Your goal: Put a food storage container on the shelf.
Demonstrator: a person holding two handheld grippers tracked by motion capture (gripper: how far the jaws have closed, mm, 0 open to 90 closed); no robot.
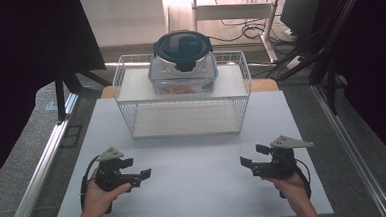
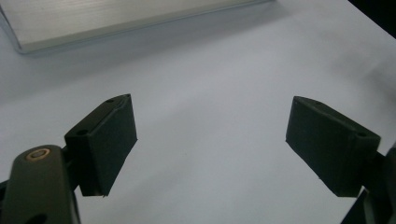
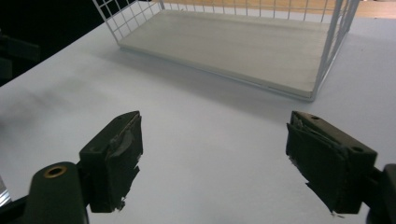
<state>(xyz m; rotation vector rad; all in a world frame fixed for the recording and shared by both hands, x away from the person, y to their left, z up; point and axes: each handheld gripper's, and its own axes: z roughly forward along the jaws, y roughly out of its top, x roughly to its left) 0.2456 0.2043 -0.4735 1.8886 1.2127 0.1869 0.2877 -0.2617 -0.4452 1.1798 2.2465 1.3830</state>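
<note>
Nearest the person, the left gripper (image 1: 134, 177) and right gripper (image 1: 251, 164) hover low over the white table (image 1: 195, 188), each with jaws spread wide and holding nothing. Well beyond them stands a wire rack (image 1: 130, 99), and on its upper shelf sits a clear container (image 1: 184, 74) with a dark round lid (image 1: 182, 45). It looks rigid and smooth, likely slippery and of middling weight; gripping the opposite side walls with both grippers seems safest.

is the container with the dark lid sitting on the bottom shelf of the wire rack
No, in the high view the container stands on the top shelf of the white wire rack, and the bottom shelf lies bare.
</note>
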